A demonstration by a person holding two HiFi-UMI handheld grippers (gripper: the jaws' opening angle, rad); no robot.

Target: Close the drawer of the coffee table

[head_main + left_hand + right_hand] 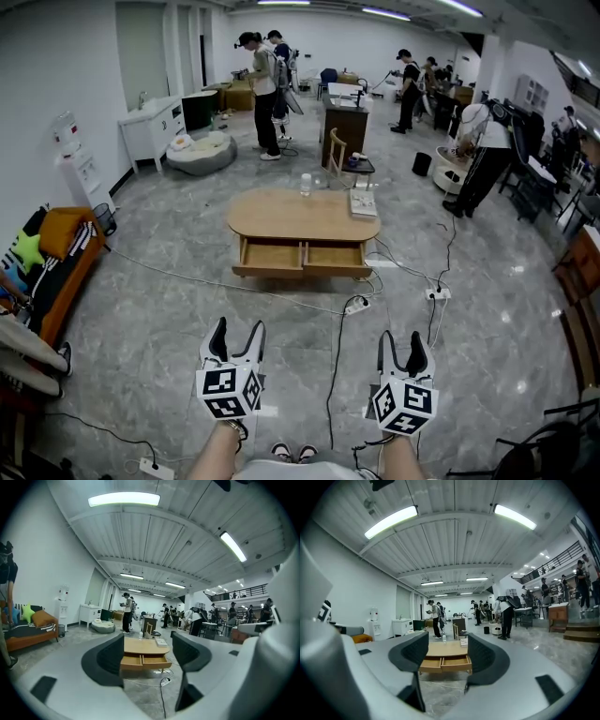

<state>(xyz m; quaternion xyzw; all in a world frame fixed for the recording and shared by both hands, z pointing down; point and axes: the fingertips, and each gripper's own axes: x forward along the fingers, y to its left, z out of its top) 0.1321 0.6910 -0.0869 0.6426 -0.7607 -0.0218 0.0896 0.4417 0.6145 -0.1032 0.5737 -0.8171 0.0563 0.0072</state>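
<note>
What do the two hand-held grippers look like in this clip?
The left hand-held gripper and right hand-held gripper each have two curved white jaws with black pads and a white cube of black square markers. The forearms show no sleeves.

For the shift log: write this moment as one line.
left gripper: jaws open, empty | right gripper: jaws open, empty | coffee table: ahead, untouched | drawers: both pulled out
</note>
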